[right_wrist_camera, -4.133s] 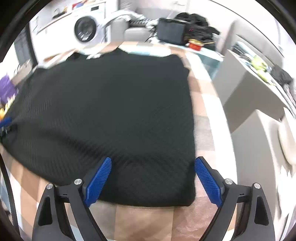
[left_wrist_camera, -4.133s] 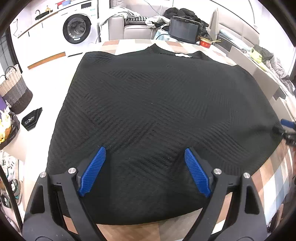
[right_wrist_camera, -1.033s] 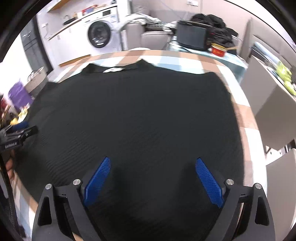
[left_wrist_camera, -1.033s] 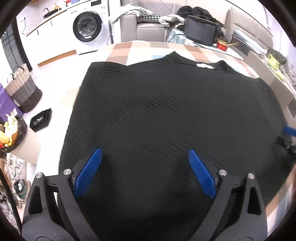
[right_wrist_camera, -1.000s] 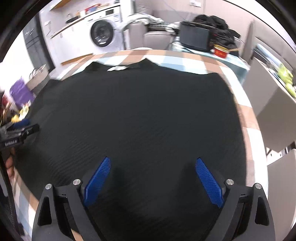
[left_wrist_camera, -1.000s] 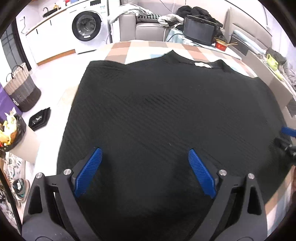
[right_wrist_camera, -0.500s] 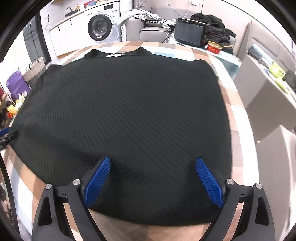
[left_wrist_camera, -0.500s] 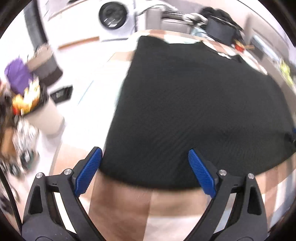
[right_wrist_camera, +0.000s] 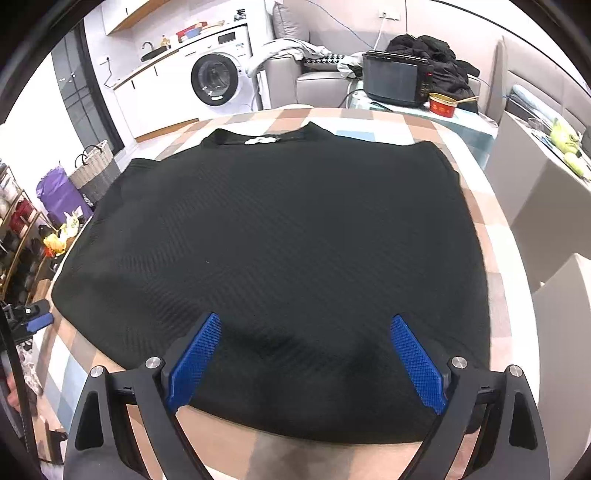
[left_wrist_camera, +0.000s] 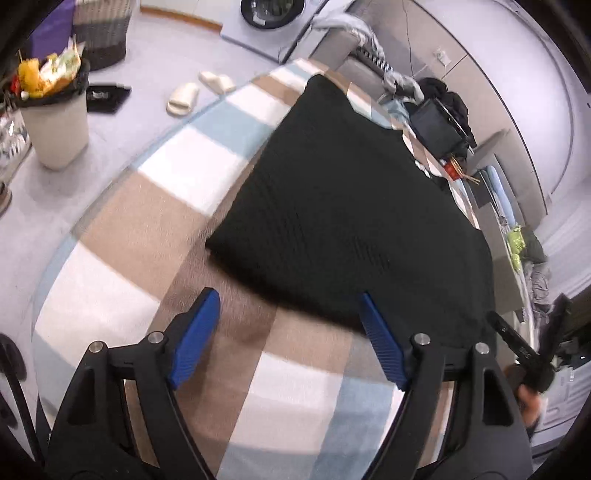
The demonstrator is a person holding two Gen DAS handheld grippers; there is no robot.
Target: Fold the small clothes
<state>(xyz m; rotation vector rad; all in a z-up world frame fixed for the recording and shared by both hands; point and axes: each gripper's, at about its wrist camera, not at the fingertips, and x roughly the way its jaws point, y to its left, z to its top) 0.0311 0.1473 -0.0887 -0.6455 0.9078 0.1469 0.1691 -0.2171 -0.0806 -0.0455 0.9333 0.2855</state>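
Two grippers over flat sweater (right_wrist_camera: 288, 258) | left (left_wrist_camera: 286, 339) jaws just narrowing, empty, at hem corner | right (right_wrist_camera: 306, 358) jaws spread, empty | next: pinch hem, first fold.

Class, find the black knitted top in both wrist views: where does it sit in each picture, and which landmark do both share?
Left wrist: black knitted top runs diagonally, centre to upper right.
Right wrist: it fills the centre, white neck label at top.
Shared landmark: the washing machine.
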